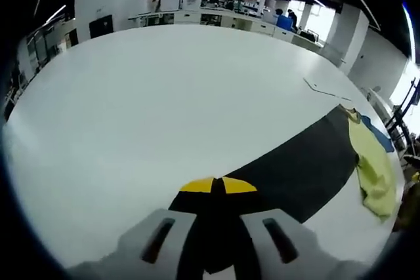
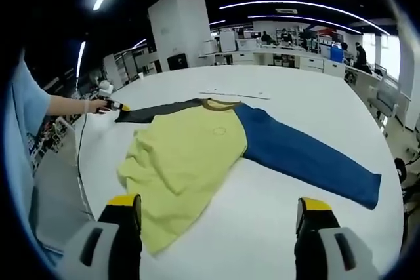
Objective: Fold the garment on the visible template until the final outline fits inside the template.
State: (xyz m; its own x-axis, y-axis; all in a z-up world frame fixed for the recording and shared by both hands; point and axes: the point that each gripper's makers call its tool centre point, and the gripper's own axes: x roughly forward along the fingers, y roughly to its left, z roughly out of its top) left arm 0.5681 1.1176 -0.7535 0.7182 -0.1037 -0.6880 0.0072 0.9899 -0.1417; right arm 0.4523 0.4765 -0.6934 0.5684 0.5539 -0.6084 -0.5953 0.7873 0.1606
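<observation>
In the left gripper view, the left tool [image 1: 216,188] sits at the bottom centre, its yellow-tipped jaws clamped together on the black sleeve [image 1: 295,168] of a long-sleeved shirt, which stretches toward the right edge across the white surface [image 1: 164,103].

In the right gripper view, the right tool [image 2: 220,211] stands wide apart at the bottom. The yellow shirt body [image 2: 184,162] lies crumpled at centre, its blue sleeve [image 2: 308,159] spread toward the right.

A broad white table [image 2: 315,227] spreads under everything. Beyond it stand a white pillar [image 2: 178,27], desks [image 1: 230,18] with seated people [image 2: 359,54], and ceiling light strips [image 2: 289,6].
</observation>
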